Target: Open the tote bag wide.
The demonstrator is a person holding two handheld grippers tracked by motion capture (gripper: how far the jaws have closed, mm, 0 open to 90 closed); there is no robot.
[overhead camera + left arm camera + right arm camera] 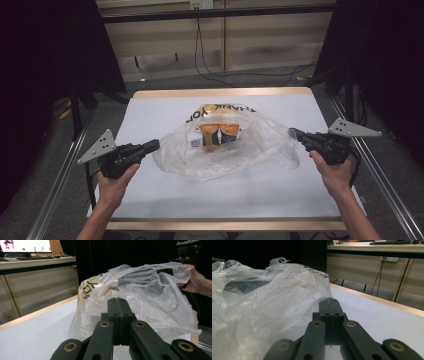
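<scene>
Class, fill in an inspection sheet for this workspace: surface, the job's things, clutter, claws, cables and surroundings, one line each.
Surface: white table top with a wooden edge, bare around the bag.
Job's things: clear plastic bag lying mid-table with dark and yellow lettering; orange packages inside it.
Clutter: nothing seen.
Claws: left claw at the bag's left edge, jaws together; right claw at its right edge, jaws together; whether either pinches the film, cannot tell.
Cables: black cables on the floor beyond the table.
Surroundings: dark curtains at both sides; monitor on a desk.
</scene>
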